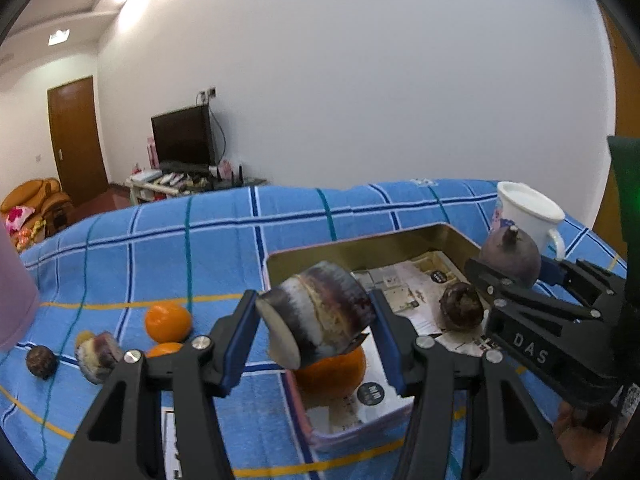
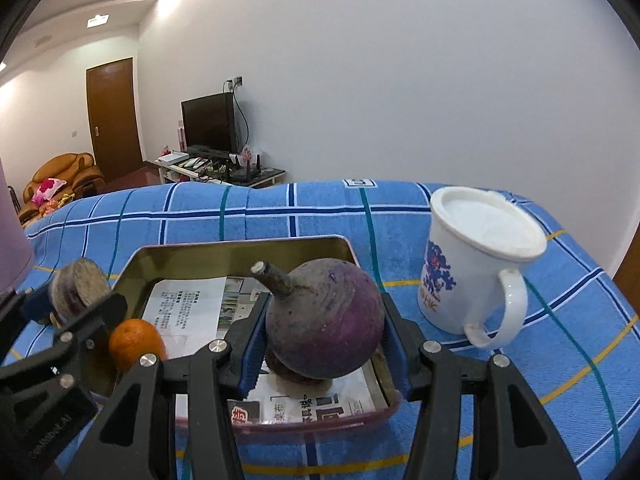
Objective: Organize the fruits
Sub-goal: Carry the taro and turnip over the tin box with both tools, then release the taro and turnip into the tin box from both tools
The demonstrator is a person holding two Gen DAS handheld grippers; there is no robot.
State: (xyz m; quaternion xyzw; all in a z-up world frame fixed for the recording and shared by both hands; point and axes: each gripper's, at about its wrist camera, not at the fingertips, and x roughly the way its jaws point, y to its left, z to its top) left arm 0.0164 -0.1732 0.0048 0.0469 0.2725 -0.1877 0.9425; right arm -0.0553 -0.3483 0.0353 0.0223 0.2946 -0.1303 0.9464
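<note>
As both hands carried produce over the gold-walled tin tray (image 2: 224, 246), the sorting stood mid-delivery. The left gripper (image 1: 316, 320) had its jaws clamped on a short, cut sugarcane segment (image 1: 320, 312), waxy, streaked purple and cream, held above an orange (image 1: 336, 376) in the tray. The right gripper (image 2: 324, 328) had its jaws clamped on a round, dull purple root with a stub stem (image 2: 326, 320), over the tray's printed paper lining. Next, by appearances, each piece needed lowering into free space before release. Another orange (image 1: 168, 320), a cane piece (image 1: 98, 356) and a small dark fruit (image 1: 41, 361) waited on the blue checked cloth (image 1: 160, 248); a lidded white mug (image 2: 476, 264) stood beside the tray.
</note>
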